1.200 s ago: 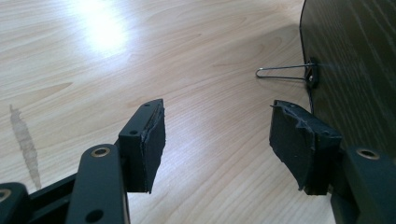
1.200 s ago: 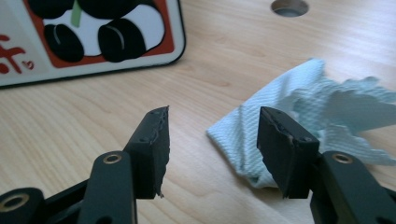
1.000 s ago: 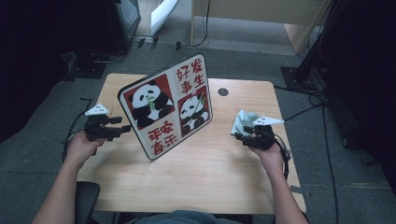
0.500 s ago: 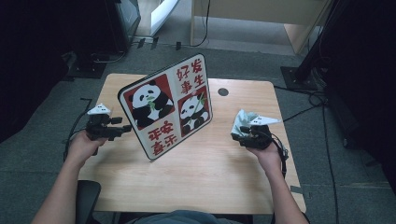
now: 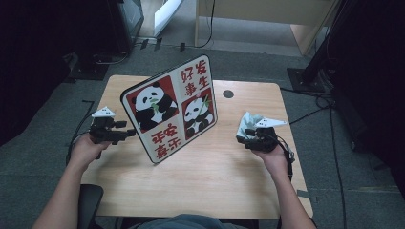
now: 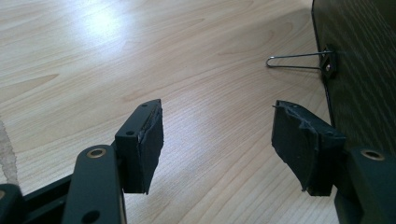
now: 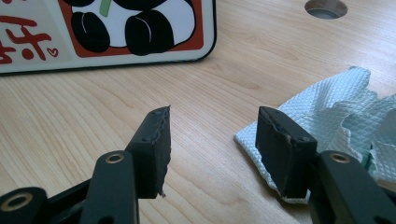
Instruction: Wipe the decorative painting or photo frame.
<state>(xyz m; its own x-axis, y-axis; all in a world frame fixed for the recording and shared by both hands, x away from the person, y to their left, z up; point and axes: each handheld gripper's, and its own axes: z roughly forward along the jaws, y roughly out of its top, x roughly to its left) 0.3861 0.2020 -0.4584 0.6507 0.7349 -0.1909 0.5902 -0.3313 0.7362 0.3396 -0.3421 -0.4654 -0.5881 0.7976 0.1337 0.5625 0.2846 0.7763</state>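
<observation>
Pale wood of the table (image 5: 200,176) carries everything, and nothing on it looks handled yet. At the left, the left gripper (image 5: 125,134) hovers low just beside the back edge of the panda sign board (image 5: 169,112), its jaws spread wide with only bare tabletop between them; the left gripper view shows the board's dark back and the wire prop stand (image 6: 299,61) hinged to it and resting on the wood. In the middle the board stands tilted on that stand, its printed face toward the person. At the right, the right gripper (image 5: 244,139) sits with its jaws likewise parted and empty, one jaw just over the near corner of the crumpled pale-green paper towel (image 7: 336,116), not pinching it. Judging from this, the work is at its very start: the towel has still to be grasped, and any wiping of the board remains to be done.
</observation>
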